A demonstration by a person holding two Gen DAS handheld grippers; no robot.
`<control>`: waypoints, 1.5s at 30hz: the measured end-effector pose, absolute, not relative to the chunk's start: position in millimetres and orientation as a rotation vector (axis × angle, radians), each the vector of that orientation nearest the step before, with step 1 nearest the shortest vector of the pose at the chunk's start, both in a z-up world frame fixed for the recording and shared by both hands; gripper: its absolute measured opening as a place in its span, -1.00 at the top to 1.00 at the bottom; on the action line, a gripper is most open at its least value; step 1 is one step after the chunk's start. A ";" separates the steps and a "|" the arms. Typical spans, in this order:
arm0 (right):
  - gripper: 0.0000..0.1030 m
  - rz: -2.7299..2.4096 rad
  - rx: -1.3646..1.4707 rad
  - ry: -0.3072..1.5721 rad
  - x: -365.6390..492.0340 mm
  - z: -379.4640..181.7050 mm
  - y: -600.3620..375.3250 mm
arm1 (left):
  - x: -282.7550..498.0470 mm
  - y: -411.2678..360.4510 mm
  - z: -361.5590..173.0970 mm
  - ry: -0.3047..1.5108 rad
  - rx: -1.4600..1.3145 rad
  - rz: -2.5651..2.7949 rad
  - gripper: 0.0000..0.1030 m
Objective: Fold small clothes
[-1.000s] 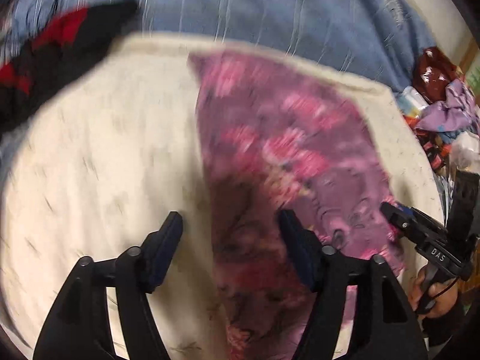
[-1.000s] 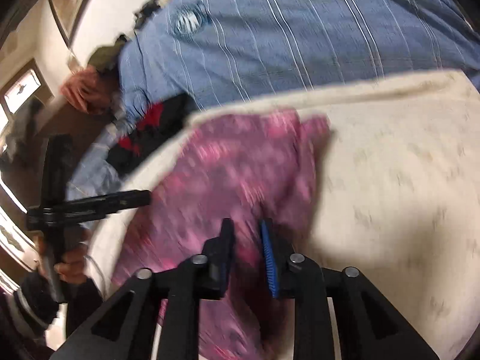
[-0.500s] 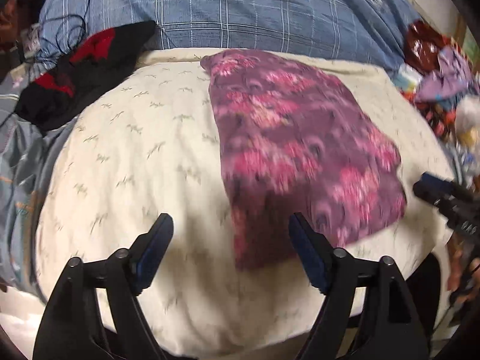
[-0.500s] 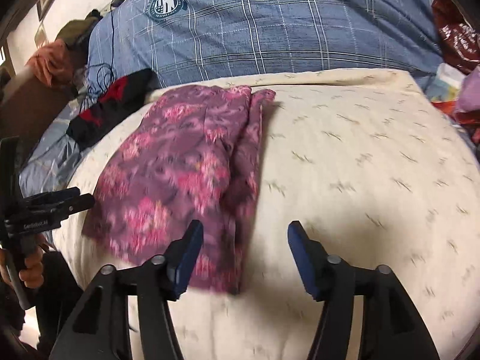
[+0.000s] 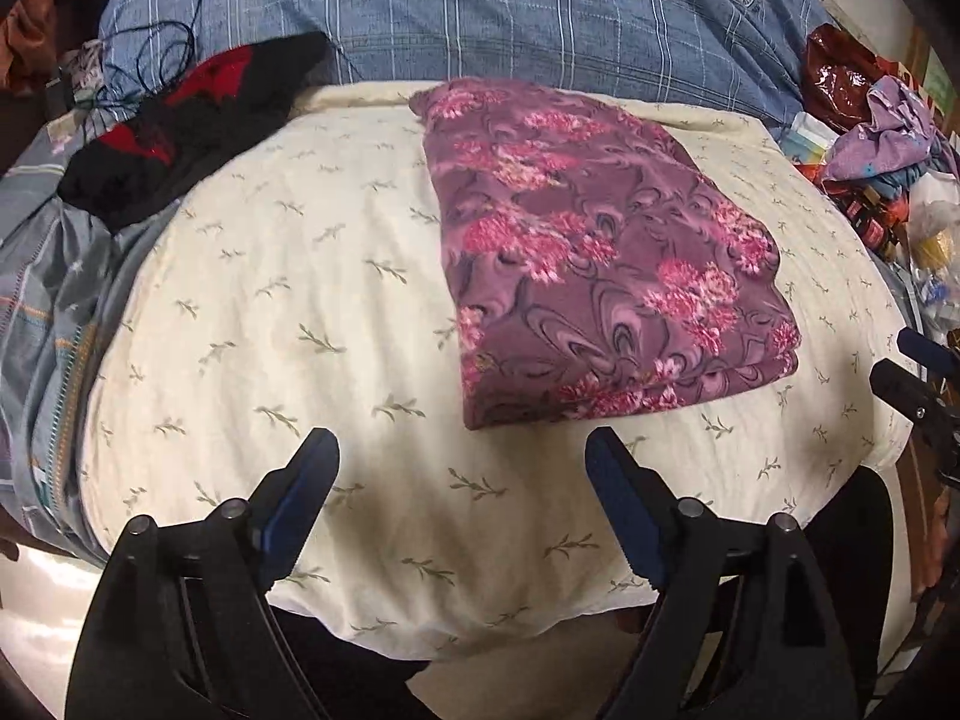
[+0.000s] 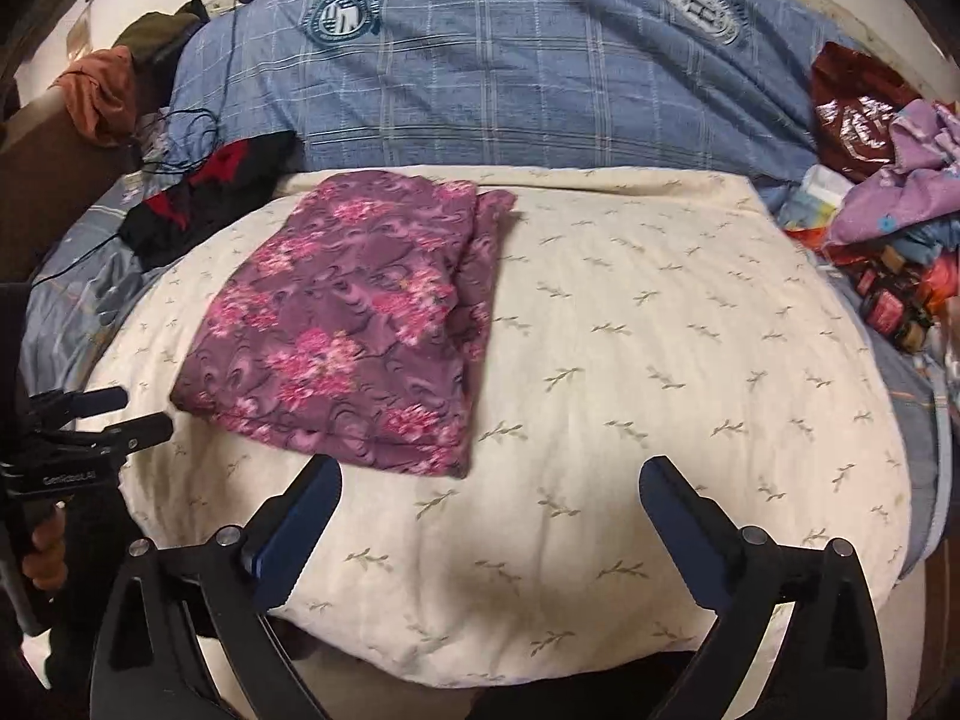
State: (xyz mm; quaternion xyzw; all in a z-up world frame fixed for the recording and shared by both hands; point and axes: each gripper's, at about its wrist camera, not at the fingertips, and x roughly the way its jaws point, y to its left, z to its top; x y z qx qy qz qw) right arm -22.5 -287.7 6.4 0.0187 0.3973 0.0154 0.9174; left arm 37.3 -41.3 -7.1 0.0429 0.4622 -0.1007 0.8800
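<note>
Purple floral cloth lies folded into a flat stack of several layers on the cream cushion, toward its far edge and, in the left wrist view, right of its middle; the layered edges show along the near and right sides, and in the right wrist view one side flap sits a little loose beside the main panel. It looks thin, soft and light, with no stiffness of its own, so it should drape and sag from wherever it is lifted and the layers may slide apart if only the top one is caught. A safe hold, as I judge it, would be at the two near corners, pinching through all layers at once, or at the folded edge if another fold is wanted. Nothing about it seems fragile or slippery. The left gripper hovers near the cushion's near edge with its fingers wide and nothing between them; the right gripper has just been opening and its fingers stand wide and empty, clear of the cloth. A black and red garment rests off the cushion's far left corner on the blue bed cover, and a pile of clothes lies beyond the right edge.
</note>
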 end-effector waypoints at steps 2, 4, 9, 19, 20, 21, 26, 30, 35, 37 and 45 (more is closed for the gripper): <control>-0.95 0.051 0.044 0.820 -19.1 6.8 -286.8 | 41.4 -35.9 -1.0 0.953 0.078 -0.202 -0.64; -0.95 0.065 0.056 0.814 -14.6 8.6 -286.0 | 46.7 -27.8 4.6 0.950 0.039 -0.208 -0.65; -0.95 0.156 0.165 0.831 6.7 -5.3 -287.9 | 67.1 -23.4 -2.5 0.990 -0.011 -0.217 -0.65; 0.37 0.230 0.359 0.887 61.6 -47.6 -285.5 | 100.2 -42.9 -14.9 1.070 -0.113 -0.289 -0.64; 0.81 0.262 0.380 0.863 58.9 -42.5 -287.5 | 101.2 -43.6 -15.4 1.071 -0.122 -0.288 -0.64; 0.79 0.294 0.416 0.843 55.2 -37.9 -291.8 | 102.2 -44.3 -18.0 1.076 -0.123 -0.286 -0.64; 0.79 0.250 0.393 0.899 53.5 -57.1 -300.8 | 105.8 -42.9 -39.9 1.116 -0.101 -0.279 -0.65; 0.61 0.271 0.444 0.898 54.0 -45.8 -305.6 | 95.0 -37.7 -19.7 1.083 -0.071 -0.351 -0.64; 0.06 0.273 0.557 0.775 77.3 -11.1 -328.1 | 132.1 -25.1 30.5 0.978 -0.133 -0.373 -0.65; 0.04 0.279 0.621 0.738 102.7 -2.8 -333.5 | 162.4 -27.0 33.1 0.987 -0.133 -0.330 -0.65; 0.04 0.222 0.645 0.862 208.5 -24.2 -324.2 | 262.1 -30.0 -1.5 1.123 -0.278 -0.267 -0.65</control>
